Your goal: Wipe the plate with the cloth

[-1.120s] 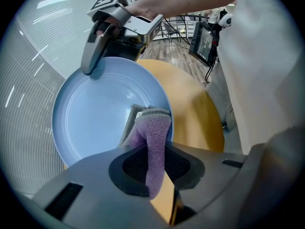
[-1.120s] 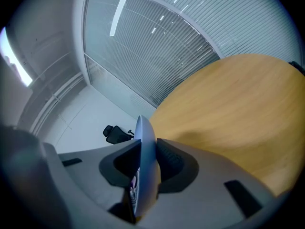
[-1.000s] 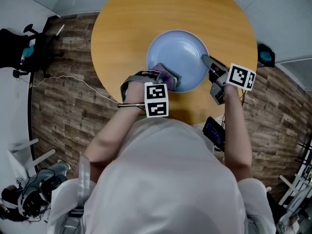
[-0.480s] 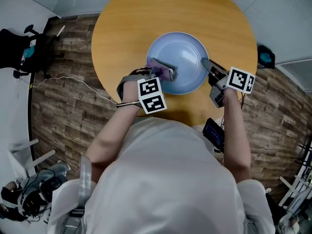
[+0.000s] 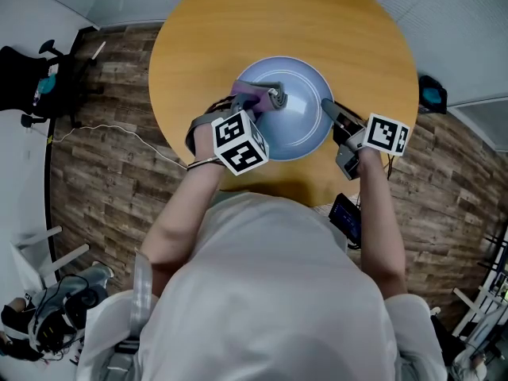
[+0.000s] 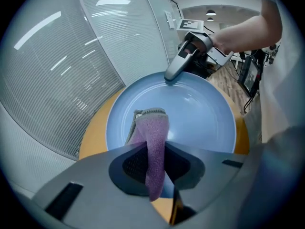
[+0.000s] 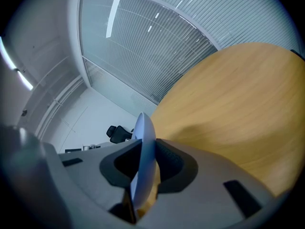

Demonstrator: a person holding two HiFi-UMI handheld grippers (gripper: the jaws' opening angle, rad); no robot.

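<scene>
Step in hand: wiping, mid-stroke.

The plate (image 5: 300,121) sits on the round table (image 5: 262,22), closer to its near edge than to its far one and about midway between left and right.

The right gripper (image 5: 329,111) has the plate's right rim (image 7: 143,151) between its jaws. The pads press on both faces of the rim, and they have just closed a little further on it. I read this as the bracing hand that keeps the plate from sliding.

The left gripper (image 5: 268,98) is clamped on the purple cloth (image 6: 153,132) and points steeply down. The folded end of the cloth hangs out in front of the jaws. It seems to touch the plate's inner surface at the far-left part, just inside the rim.

Judgement: the middle and right of the plate lie bare. I cannot tell from these frames how much of it has already been wiped.

Next move, as I see it:
- Drag the cloth across the bare middle toward the braced rim.
- Keep downward pressure light so the plate does not tip against the right jaws.
- Stop short of the right gripper's tips.
</scene>
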